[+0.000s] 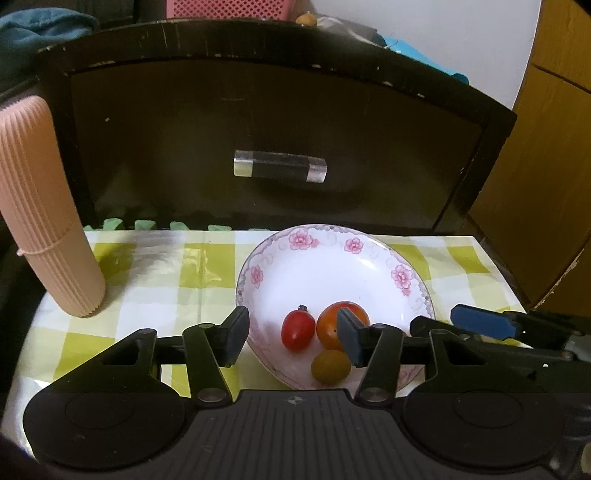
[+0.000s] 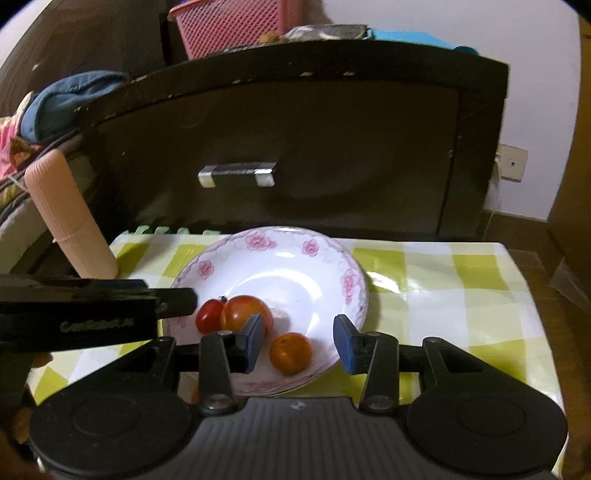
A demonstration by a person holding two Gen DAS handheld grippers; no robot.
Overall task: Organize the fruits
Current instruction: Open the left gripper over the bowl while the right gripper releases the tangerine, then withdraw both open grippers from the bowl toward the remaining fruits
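A white plate with pink flowers [image 1: 325, 266] [image 2: 288, 273] sits on the checked tablecloth and holds three fruits. They are a red cherry tomato [image 1: 298, 329] [image 2: 208, 315], a larger orange-red tomato [image 1: 328, 325] [image 2: 243, 312] and a small round orange fruit [image 1: 330, 366] [image 2: 290, 352]. My left gripper [image 1: 293, 336] hovers open over the plate's near side, the red tomato showing between its fingers, untouched. My right gripper [image 2: 300, 343] is open with the small orange fruit lying in its gap, pads apart from it. Its blue pad [image 1: 480, 320] shows at the right of the left wrist view.
A ribbed pink cylinder [image 1: 48, 221] [image 2: 70, 221] stands at the cloth's far left corner. Behind the table rises a dark drawer front with a bar handle [image 1: 280, 166] [image 2: 238, 173]. A pink mesh basket [image 2: 229, 26] sits on top. Green-and-white checked cloth [image 2: 443, 295] stretches right of the plate.
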